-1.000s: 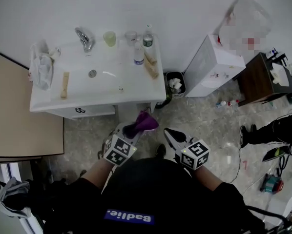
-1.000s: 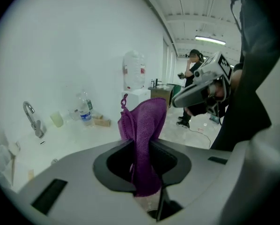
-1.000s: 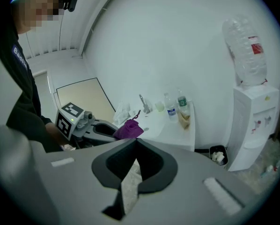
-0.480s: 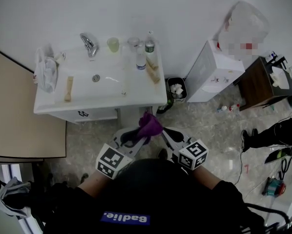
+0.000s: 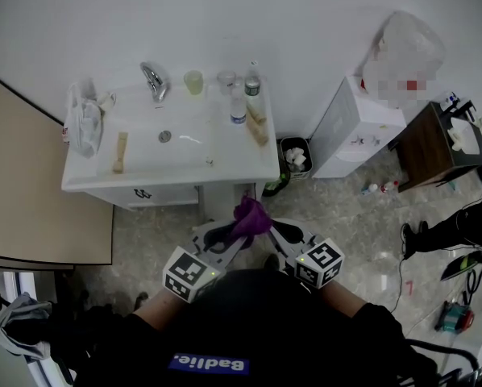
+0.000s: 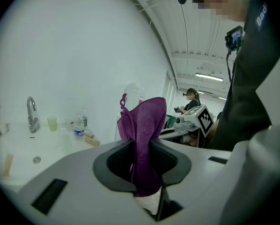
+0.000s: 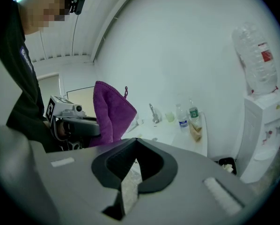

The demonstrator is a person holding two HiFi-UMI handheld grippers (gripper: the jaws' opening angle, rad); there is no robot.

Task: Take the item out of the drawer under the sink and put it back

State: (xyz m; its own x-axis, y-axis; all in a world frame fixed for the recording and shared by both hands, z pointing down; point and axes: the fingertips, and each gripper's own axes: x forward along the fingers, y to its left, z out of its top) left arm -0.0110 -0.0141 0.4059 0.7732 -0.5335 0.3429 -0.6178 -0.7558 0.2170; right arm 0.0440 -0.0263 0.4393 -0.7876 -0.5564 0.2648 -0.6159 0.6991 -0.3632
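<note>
A purple cloth point(image 5: 251, 216) sticks up from my left gripper point(image 5: 241, 237), whose jaws are shut on its lower part; in the left gripper view the cloth point(image 6: 144, 135) fills the gap between them. I hold it in the air in front of the white sink cabinet point(image 5: 168, 177). The drawer front point(image 5: 144, 193) under the basin looks closed. My right gripper point(image 5: 280, 229) hovers just right of the cloth, with its jaws together and nothing in them. The right gripper view shows the cloth point(image 7: 109, 114) to its left.
On the sink top stand a faucet point(image 5: 154, 79), a cup point(image 5: 194, 81), bottles point(image 5: 238, 110), a wooden brush point(image 5: 120, 151) and a plastic bag point(image 5: 85, 123). A small bin point(image 5: 293, 158), a water dispenser point(image 5: 358, 127) and a brown table point(image 5: 442, 135) lie to the right.
My left gripper has drawn back slightly toward my body, still holding the cloth, which now sits closer to the right gripper. The head camera has shifted a little.
</note>
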